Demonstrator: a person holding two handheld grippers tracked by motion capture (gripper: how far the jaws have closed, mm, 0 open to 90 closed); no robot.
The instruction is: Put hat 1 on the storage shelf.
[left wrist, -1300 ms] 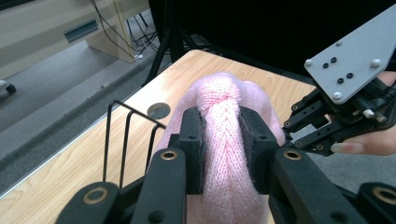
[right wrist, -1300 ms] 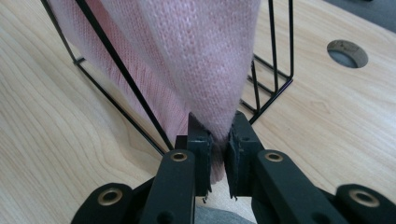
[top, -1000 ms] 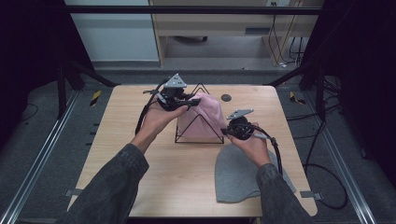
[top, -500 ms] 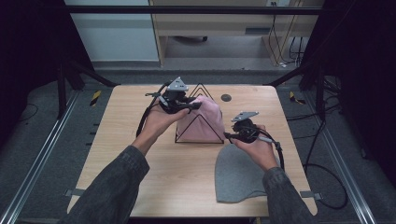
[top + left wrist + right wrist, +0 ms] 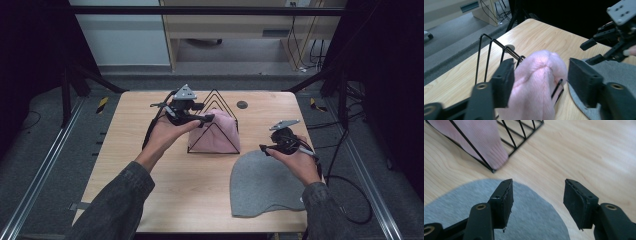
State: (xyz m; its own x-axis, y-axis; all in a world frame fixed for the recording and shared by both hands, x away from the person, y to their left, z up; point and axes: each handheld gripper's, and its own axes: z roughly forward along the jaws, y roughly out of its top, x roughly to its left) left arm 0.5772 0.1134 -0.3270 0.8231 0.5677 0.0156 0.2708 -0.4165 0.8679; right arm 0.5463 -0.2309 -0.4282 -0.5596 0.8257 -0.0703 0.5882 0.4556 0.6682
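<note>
A pink knit hat [image 5: 220, 135] is draped over a black wire triangular rack [image 5: 215, 92] at the table's middle. My left gripper [image 5: 207, 118] hovers at the hat's top, open, its jaws on either side of the pink hat [image 5: 541, 72]; the left pad looks close against the knit, the right pad stands apart. A grey hat [image 5: 265, 185] lies flat at the front right. My right gripper [image 5: 262, 148] is open just above the grey hat's far edge [image 5: 534, 222], nothing between its jaws. The pink hat's hem [image 5: 486, 147] and rack wires [image 5: 510, 133] lie beyond it.
The wooden table [image 5: 200, 200] has bare room at its left and front. A small dark disc [image 5: 242, 104] sits near the far edge behind the rack. Black frame posts stand at both back corners. The right gripper [image 5: 599, 47] shows past the hat in the left gripper view.
My right gripper has drawn away from the pink hat, rightward and toward me, to the grey hat's edge. The left gripper has stayed at the hat's top.
</note>
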